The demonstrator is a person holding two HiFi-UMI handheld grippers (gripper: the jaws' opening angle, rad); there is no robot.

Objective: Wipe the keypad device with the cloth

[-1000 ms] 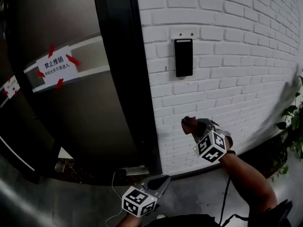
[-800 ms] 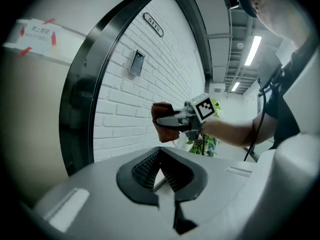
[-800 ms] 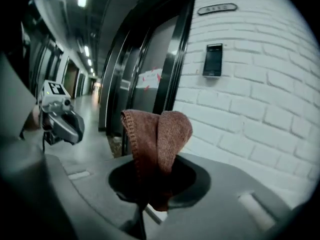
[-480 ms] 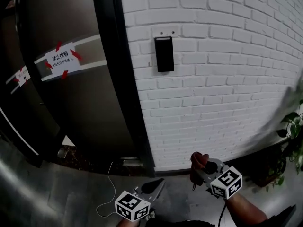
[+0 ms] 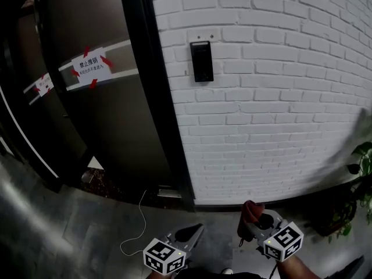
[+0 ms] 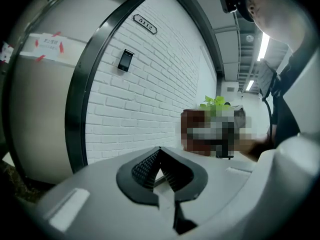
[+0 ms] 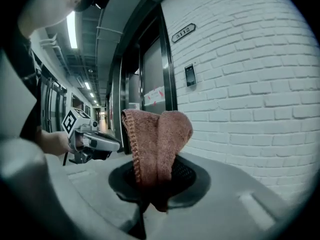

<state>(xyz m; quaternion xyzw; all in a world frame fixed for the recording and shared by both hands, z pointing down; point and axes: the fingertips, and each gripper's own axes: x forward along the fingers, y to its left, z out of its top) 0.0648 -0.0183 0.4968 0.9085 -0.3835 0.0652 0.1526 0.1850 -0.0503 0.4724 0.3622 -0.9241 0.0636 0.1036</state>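
The black keypad device [image 5: 201, 61] is fixed upright on the white brick wall [image 5: 279, 115], high above both grippers; it also shows small in the left gripper view [image 6: 125, 60] and the right gripper view [image 7: 190, 75]. My right gripper [image 5: 250, 224] is low at the bottom right, well away from the wall, shut on a folded reddish-brown cloth [image 5: 251, 209]. That cloth [image 7: 157, 141] sticks up out of the right gripper [image 7: 152, 180]. My left gripper [image 5: 196, 231] hangs low at the bottom centre, its jaws meeting at the tips with nothing in them [image 6: 160, 165].
A black door frame [image 5: 154, 97] borders the wall on the left. The dark door carries a taped paper notice [image 5: 90, 67]. A thin white cable [image 5: 136, 225] lies on the grey floor. A potted plant [image 5: 363, 167] stands at the right. A number plate [image 7: 182, 32] hangs above the keypad.
My right gripper with the cloth has dropped from just below the keypad to low near the floor. The keypad now looks farther away. The left gripper stays low.
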